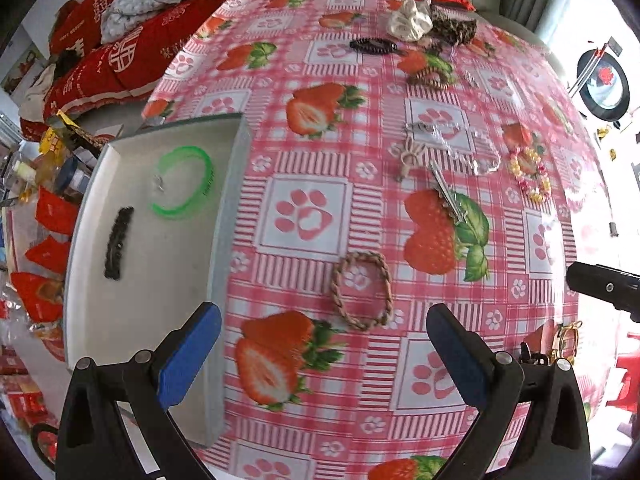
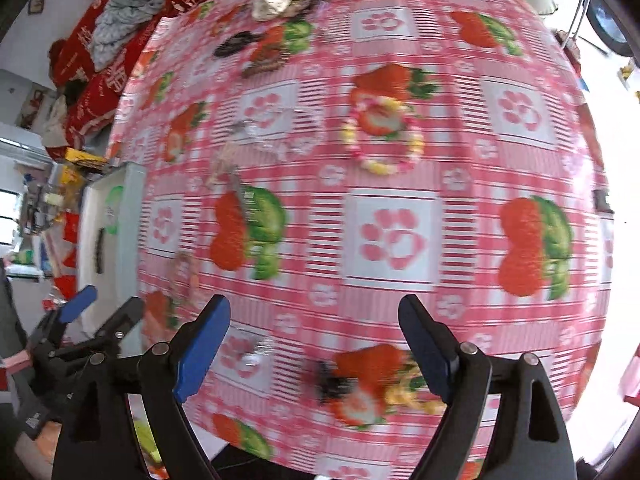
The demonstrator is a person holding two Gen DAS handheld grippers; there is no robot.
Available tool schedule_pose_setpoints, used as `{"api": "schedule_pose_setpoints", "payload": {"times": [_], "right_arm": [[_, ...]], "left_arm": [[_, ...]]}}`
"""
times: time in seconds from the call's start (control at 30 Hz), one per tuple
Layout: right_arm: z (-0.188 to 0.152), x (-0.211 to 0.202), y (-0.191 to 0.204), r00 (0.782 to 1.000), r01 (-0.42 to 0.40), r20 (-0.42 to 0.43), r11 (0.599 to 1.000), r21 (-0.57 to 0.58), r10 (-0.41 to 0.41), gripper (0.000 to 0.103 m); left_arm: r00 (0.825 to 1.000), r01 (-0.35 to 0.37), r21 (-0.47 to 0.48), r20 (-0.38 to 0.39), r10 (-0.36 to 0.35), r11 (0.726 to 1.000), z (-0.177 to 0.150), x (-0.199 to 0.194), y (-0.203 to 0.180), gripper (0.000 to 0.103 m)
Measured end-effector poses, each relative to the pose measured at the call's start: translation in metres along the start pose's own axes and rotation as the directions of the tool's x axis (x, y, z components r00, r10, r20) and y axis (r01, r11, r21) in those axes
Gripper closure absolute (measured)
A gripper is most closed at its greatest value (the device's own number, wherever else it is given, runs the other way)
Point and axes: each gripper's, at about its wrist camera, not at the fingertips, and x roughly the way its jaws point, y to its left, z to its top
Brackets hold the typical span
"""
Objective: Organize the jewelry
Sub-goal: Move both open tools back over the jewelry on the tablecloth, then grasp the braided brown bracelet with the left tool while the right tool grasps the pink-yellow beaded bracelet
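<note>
A grey tray (image 1: 234,208) at the table's left holds a green bracelet (image 1: 185,182) and a black hair clip (image 1: 118,242). My left gripper (image 1: 324,330) is open and empty, just above a braided tan bracelet (image 1: 362,290) on the strawberry tablecloth. A silver clip (image 1: 446,192), clear pieces (image 1: 476,156) and a pink-yellow bead bracelet (image 1: 528,174) lie farther off. My right gripper (image 2: 314,322) is open and empty over the cloth; a dark clip (image 2: 334,380) and a gold piece (image 2: 408,394) lie blurred below it. The bead bracelet (image 2: 382,138) and the tray (image 2: 128,216) show there too.
A white scrunchie (image 1: 410,20), a dark patterned one (image 1: 454,26), a black clip (image 1: 372,46) and a coil hair tie (image 1: 430,78) lie at the table's far side. Red cushions (image 1: 132,44) sit behind. Clutter stands left of the tray.
</note>
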Motion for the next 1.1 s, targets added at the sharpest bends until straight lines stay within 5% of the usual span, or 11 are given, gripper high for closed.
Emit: {"api": "schedule_pose_setpoints", "payload": {"times": [0.7, 1.1], "right_arm": [[0.071, 0.036, -0.032, 0.987, 0.161, 0.032, 0.971, -0.179, -0.158, 0.015], [0.102, 0.056, -0.043, 0.962, 0.270, 0.080, 0.955, -0.125, -0.261, 0.015]], "left_arm": [[0.993, -0.100, -0.088, -0.069, 0.094, 0.991, -0.002, 0.057, -0.022, 0.000], [0.997, -0.041, -0.164, -0.064, 0.031, 0.986, 0.005, 0.073, -0.004, 0.001]]}}
